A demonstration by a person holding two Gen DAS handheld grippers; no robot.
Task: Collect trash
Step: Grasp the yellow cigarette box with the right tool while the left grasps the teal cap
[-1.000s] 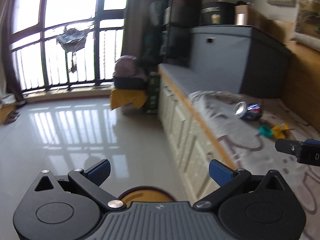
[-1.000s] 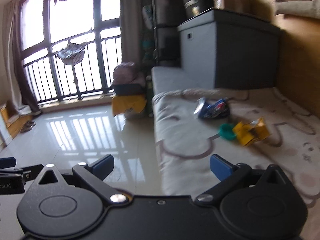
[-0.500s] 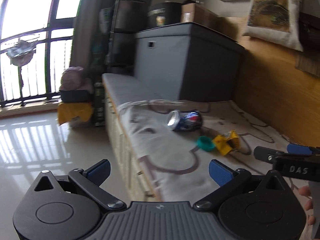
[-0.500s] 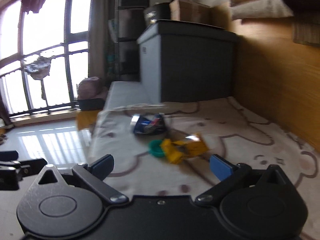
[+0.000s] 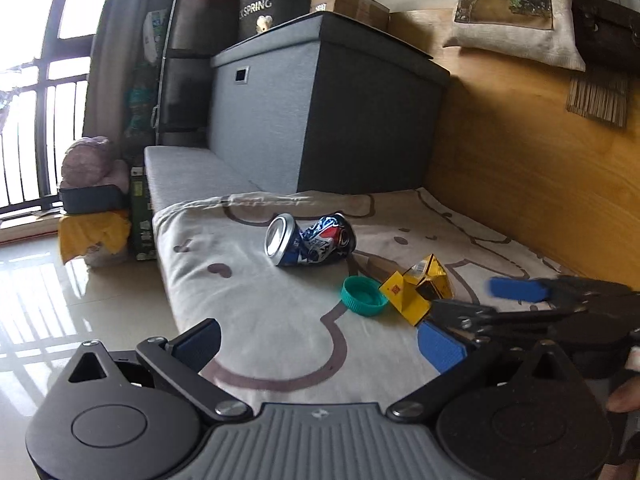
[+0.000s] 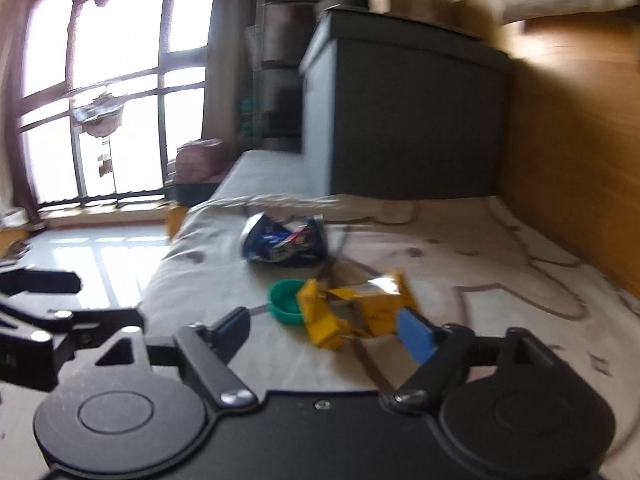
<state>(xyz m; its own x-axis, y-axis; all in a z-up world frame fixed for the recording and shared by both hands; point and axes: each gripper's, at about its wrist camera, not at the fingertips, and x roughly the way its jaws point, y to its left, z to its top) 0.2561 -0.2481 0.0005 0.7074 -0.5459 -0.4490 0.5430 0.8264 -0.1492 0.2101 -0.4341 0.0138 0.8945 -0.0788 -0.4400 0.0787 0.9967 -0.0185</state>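
A crushed blue soda can (image 5: 312, 240) lies on its side on the beige patterned blanket (image 5: 280, 320), with a teal bottle cap (image 5: 362, 296) and a crumpled yellow carton (image 5: 418, 290) just in front of it. The same can (image 6: 282, 242), cap (image 6: 286, 302) and carton (image 6: 354, 312) show blurred in the right wrist view. My left gripper (image 5: 318, 346) is open and empty, short of the cap. My right gripper (image 6: 328, 330) is open and empty, its fingers on either side of the carton's near end; it also shows from the side in the left wrist view (image 5: 480, 304).
A tall grey storage box (image 5: 320, 116) stands at the far end of the bench, with a wooden wall (image 5: 540, 152) along the right. Shiny tiled floor (image 5: 60, 300) lies to the left, with a yellow bag and bundles (image 5: 94, 216) by the bench end.
Both grippers have swung right from the floor toward the bench and moved closer to the trash. The right gripper has come up to the yellow carton. Both stay open.
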